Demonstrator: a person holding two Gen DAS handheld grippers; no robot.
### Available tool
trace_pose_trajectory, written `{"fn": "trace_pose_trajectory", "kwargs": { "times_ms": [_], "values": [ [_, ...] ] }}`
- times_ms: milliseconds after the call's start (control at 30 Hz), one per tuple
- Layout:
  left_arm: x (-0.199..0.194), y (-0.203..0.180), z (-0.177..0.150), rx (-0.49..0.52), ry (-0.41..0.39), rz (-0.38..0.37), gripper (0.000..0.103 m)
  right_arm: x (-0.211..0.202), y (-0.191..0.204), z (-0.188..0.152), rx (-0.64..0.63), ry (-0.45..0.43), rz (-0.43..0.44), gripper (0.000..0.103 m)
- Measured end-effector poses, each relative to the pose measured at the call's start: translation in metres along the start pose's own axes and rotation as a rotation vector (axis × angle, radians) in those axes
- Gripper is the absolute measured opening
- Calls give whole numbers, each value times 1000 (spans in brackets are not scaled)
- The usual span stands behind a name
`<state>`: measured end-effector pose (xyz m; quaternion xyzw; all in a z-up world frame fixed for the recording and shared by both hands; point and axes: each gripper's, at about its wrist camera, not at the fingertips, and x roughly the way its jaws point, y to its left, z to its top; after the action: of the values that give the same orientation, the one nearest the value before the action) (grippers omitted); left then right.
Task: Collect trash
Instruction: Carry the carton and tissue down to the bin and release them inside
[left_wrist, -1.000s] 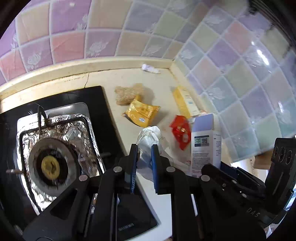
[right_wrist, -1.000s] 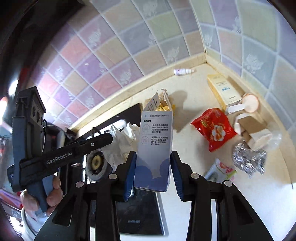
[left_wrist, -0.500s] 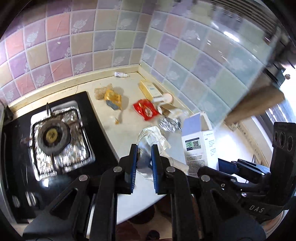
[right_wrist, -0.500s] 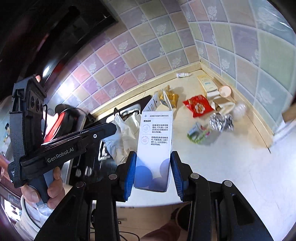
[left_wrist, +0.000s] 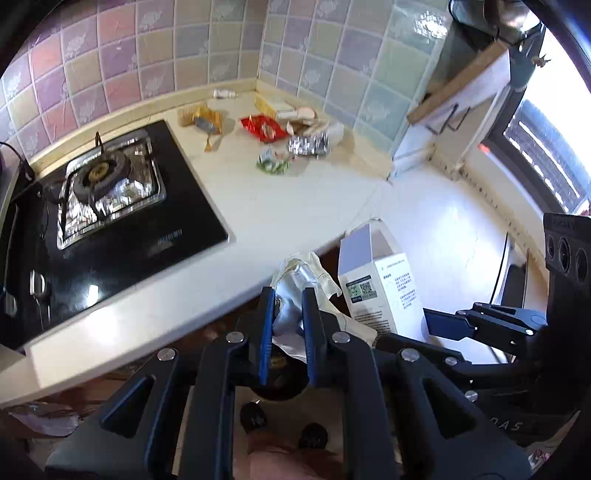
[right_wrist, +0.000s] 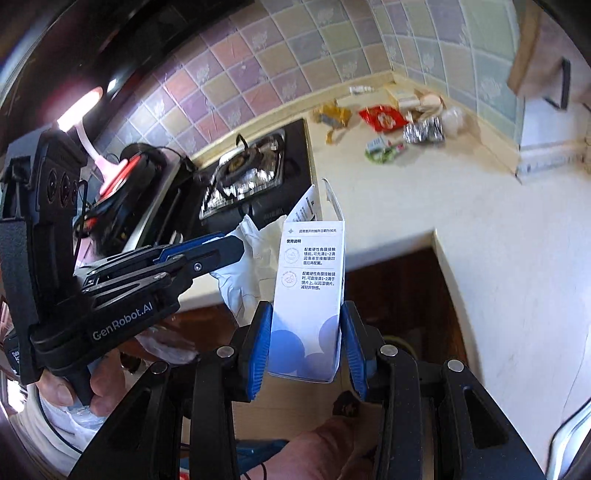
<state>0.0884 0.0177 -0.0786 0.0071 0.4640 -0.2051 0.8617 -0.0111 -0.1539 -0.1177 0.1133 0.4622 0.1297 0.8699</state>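
The left tongs (left_wrist: 287, 325) are clamped on a crumpled plastic wrapper (left_wrist: 295, 284), and the right tongs (right_wrist: 306, 347) grip a white box (right_wrist: 310, 291) upright by its 2 sides; both are held out past the counter (left_wrist: 280, 206) edge. The left view alone shows the QR code on the box (left_wrist: 380, 288) and a window at far right, while the right view alone shows the hand (right_wrist: 70, 387) on the left tongs' handle. Both views show more trash in the far counter corner, well apart from the tongs: a red packet (left_wrist: 264, 127), a foil wad (left_wrist: 308, 144), and a yellow packet (right_wrist: 334, 114) near the stove (left_wrist: 107, 181).
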Motion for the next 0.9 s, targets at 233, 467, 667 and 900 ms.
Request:
{"fn": "trace_pose_trajectory", "kwargs": {
  "times_ms": [233,467,667,900],
  "values": [
    [57,-2,-63,34,95,-7,12,52,-24,-75,32,84,-66,36],
    [150,2,-128,61,224,-58,12,139,-70,-144,105,193,-135,37],
    [245,29,-184,29,304,-81,12,231,-123,-205,189,267,-170,37],
    [351,56,-229,14,355,-71,12,333,-187,-255,276,303,-232,38]
  ]
}}
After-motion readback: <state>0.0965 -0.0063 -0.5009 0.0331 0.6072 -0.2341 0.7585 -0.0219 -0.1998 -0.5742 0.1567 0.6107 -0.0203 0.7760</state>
